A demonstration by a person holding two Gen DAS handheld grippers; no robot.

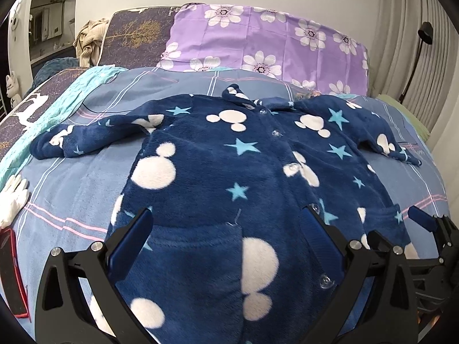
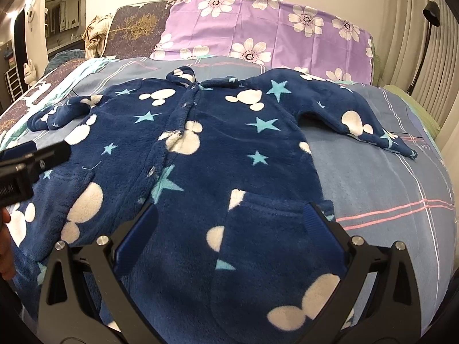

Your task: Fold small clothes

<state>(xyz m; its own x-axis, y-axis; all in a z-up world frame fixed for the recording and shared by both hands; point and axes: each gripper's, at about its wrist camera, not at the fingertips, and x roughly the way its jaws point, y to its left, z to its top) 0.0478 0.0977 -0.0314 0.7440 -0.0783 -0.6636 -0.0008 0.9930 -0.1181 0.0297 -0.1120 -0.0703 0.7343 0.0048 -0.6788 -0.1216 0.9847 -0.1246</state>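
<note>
A small navy fleece jacket (image 1: 218,172) with white mouse-head shapes and light blue stars lies flat on the bed, front up, buttoned, both sleeves spread out. My left gripper (image 1: 229,223) is open over its lower left part, near the left pocket. My right gripper (image 2: 235,218) is open over the lower right pocket of the jacket (image 2: 229,143). The right gripper shows at the right edge of the left wrist view (image 1: 424,223); the left gripper shows at the left edge of the right wrist view (image 2: 34,157).
The bed has a blue plaid cover (image 1: 71,189). A purple flowered pillow (image 1: 258,43) lies behind the jacket. White gloves (image 1: 13,197) and a red-edged dark object (image 1: 11,269) lie at the left. A black lamp stand (image 2: 424,46) and curtains stand on the right.
</note>
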